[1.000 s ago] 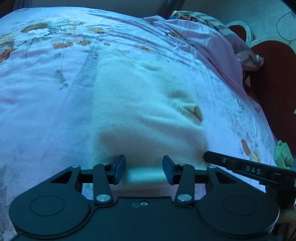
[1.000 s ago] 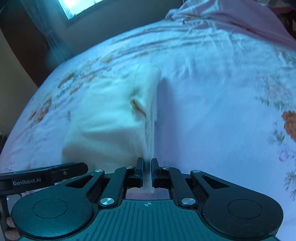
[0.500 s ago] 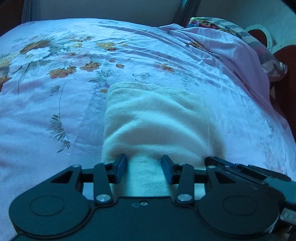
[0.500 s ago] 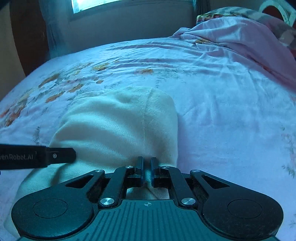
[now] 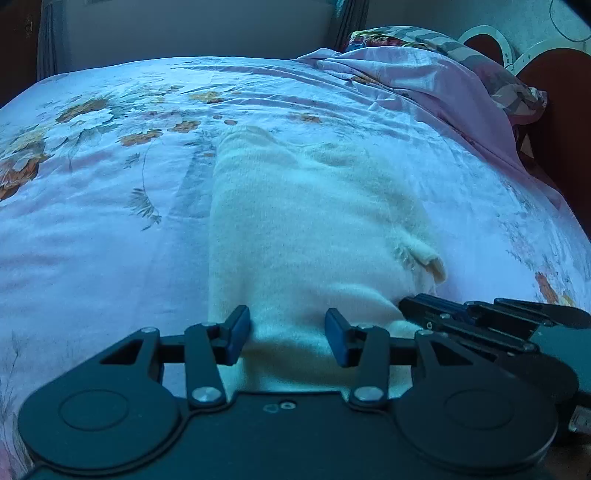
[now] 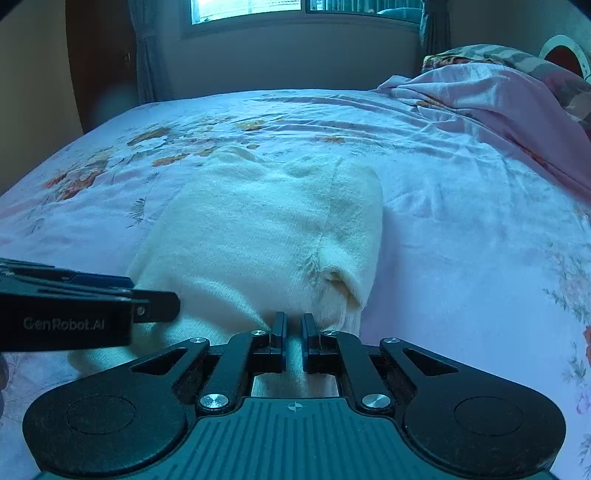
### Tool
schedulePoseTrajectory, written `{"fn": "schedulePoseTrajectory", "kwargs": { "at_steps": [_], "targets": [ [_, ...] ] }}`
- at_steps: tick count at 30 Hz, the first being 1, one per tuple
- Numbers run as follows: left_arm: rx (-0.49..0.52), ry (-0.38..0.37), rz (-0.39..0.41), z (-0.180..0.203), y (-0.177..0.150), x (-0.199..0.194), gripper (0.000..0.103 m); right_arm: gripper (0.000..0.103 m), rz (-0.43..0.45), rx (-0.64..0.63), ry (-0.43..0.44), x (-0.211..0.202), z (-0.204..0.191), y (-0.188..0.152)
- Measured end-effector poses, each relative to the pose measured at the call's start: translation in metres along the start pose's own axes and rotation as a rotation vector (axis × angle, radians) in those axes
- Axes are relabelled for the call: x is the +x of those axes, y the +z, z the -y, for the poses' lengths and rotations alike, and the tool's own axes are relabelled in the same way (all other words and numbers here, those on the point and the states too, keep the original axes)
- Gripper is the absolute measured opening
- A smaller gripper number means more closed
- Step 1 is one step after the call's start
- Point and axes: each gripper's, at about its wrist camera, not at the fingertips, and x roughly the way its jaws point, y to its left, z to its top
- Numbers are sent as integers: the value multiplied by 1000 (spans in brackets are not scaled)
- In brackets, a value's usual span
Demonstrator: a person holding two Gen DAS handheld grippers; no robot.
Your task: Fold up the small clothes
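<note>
Cream garment near edge hidden beneath fingers; grip unclear.

A bed with a pink floral sheet carries everything. A cream garment lies mid-bed; a bunched pink blanket lies far right.

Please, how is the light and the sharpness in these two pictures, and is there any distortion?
Left wrist view: blue cast, sharp, the bed bulges from fisheye. Right wrist view: the window is overexposed, and the cream garment stays sharp.
</note>
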Motion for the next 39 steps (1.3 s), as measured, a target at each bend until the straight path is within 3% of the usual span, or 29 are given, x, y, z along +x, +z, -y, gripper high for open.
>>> {"fn": "schedulePoseTrajectory", "kwargs": {
  "at_steps": [2,5,7,23,32,39],
  "targets": [
    [-13,6,-15,0,-4,-3,43,5,-22,47,-3,-6,2,5],
    [-11,11,-38,-1,-11,-6,45,5,13,59,14,-26,-1,5],
    [-6,17,-39,-1,-13,-6,45,5,-53,35,-1,-20,-4,-6],
    [90,126,-86,23,-16,-14,49,5,-120,140,-9,-40,3,-17],
    [54,128,-36,5,-35,-56,51,5,-57,176,-10,-73,4,-24],
    [-17,90,-14,-4,-33,-61,51,5,-33,166,-6,-79,-5,-22]
  ]
}}
